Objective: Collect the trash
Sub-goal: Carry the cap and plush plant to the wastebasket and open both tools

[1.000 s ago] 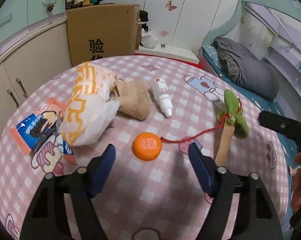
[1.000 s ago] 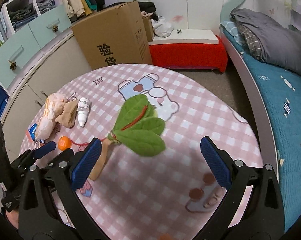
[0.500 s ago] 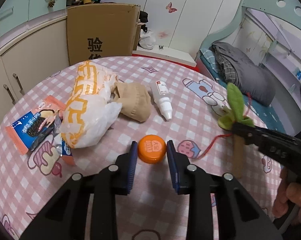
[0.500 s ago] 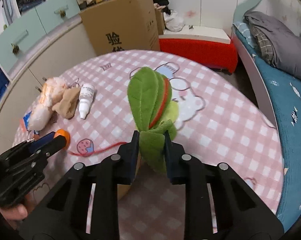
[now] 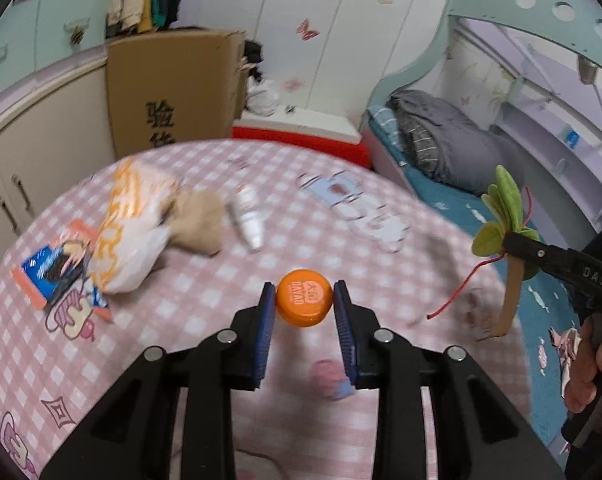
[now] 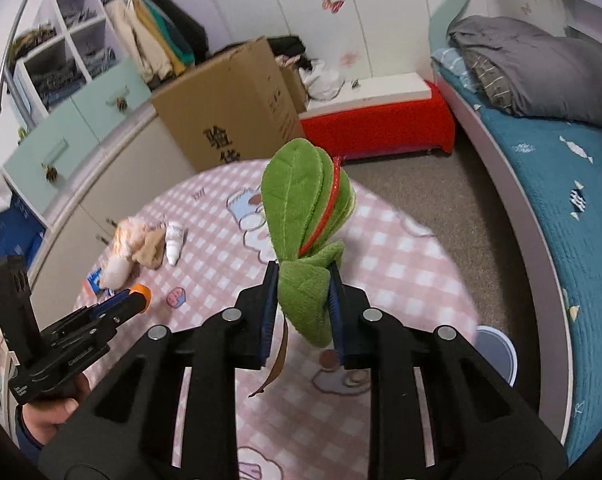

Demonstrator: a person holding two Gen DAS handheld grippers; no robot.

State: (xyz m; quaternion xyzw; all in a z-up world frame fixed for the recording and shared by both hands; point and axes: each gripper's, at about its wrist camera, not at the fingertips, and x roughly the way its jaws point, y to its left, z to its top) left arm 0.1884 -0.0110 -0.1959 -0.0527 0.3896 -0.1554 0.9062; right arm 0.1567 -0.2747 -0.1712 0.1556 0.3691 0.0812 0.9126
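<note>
Left tongs clenched on the round orange plastic bottle cap, held clear above the pink checked cartoon-print counter with its printed top facing the camera. Right tongs clamped on the green plush leaf toy with a brown felt stem and red cord, pinched at the leaf base; long axis upright, leaves fanning above the pads, stem and cord dangling free below, off the cloth. Both loads thus airborne, well apart from each other, the right one out past the counter's rim toward the teal bed. Likely target a pale round bin on the floor, low and right of the right tongs, nearer that hand than the left; contents not visible. Open floor between counter edge and bed gives room to swing down; hanging stem and cord probably the parts to snag on the rim. Remaining litter far left on the counter: crumpled white-and-orange plastic bag, small white dropper bottle, blue snack wrapper.
</note>
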